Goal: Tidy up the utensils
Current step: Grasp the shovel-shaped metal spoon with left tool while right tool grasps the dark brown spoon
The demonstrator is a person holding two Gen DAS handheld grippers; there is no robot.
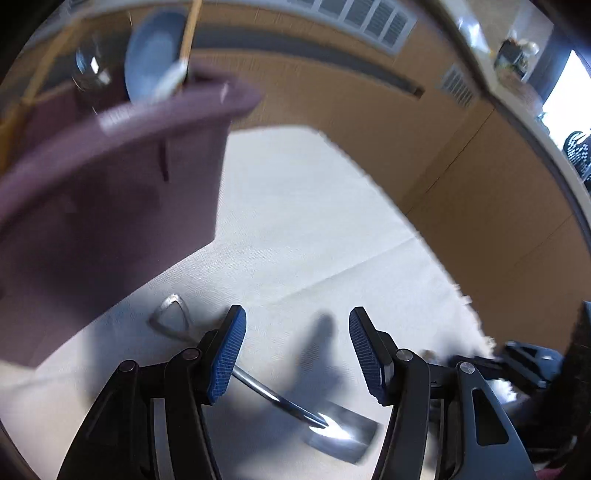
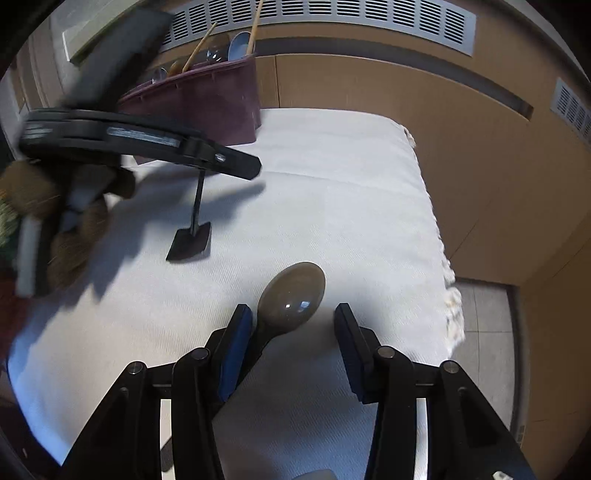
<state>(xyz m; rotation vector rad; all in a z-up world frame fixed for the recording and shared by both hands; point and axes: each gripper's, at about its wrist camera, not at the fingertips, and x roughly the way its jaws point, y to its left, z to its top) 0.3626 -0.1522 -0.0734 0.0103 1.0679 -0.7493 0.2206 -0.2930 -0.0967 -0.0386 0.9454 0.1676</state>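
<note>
My left gripper point(image 1: 297, 332) hangs open just above a dark metal spatula point(image 1: 332, 428) that lies flat on the white cloth point(image 1: 295, 221). The spatula's handle runs under the left finger, and nothing is gripped. In the right wrist view the same gripper point(image 2: 243, 166) hovers over the spatula point(image 2: 190, 242). My right gripper point(image 2: 293, 321) is open and low over a brown spoon point(image 2: 291, 291). The spoon's bowl lies between the fingertips, and its neck runs beside the left pad point(image 2: 236, 350). A gap shows on the right side.
A purple bin point(image 2: 207, 96) stands at the cloth's far left, holding wooden sticks point(image 2: 255, 29), a blue plate point(image 1: 155, 55) and glassware. The cloth's fringed right edge point(image 2: 448, 280) drops off to tiled floor. A wood-panelled wall with vents lies behind.
</note>
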